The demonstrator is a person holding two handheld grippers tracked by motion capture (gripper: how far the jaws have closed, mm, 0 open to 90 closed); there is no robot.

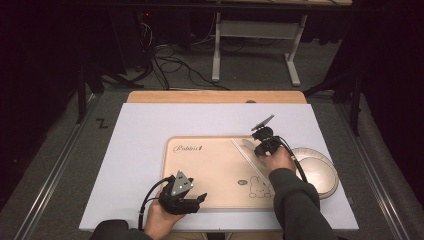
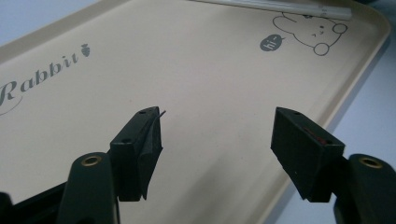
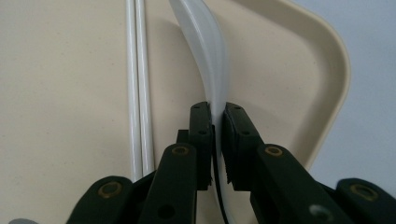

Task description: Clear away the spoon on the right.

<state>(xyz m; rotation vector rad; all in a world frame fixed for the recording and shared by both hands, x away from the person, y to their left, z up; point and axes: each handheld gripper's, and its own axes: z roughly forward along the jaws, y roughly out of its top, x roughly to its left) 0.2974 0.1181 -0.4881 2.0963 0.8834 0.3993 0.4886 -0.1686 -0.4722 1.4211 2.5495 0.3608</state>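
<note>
While the right gripper (image 3: 215, 140) is clamped on the handle of a white spoon (image 3: 205, 51), its jaws pressed against both flat sides, the step in hand is judged to be either the setting down or the lifting of that spoon at the right end of the beige tray (image 3: 327, 60); which of the two cannot be told. To be done well, the grip should be kept square on the handle so the curved piece is not twisted, and the spoon should be kept clear of the pair of white chopsticks (image 3: 140, 93) lying just beside it on the tray floor. The left gripper (image 2: 215, 149) is held with its jaws wide apart and nothing between them, low over the near part of the tray, and it is best left clear of the other hand's path. In the right gripper view the closed grip and the narrow gap between spoon and chopsticks are shown plainly, whereas in the high view the spoon (image 1: 248, 145) is reduced to a pale sliver beyond the right gripper (image 1: 263, 141). Supplied by the high view alone are the white bowl (image 1: 320, 172) just off the tray's right edge, the white mat (image 1: 140, 150) under everything, and the left gripper (image 1: 181, 195) at the tray's near left corner. The rabbit drawing (image 2: 308, 30) and lettering are read best in the left gripper view.
</note>
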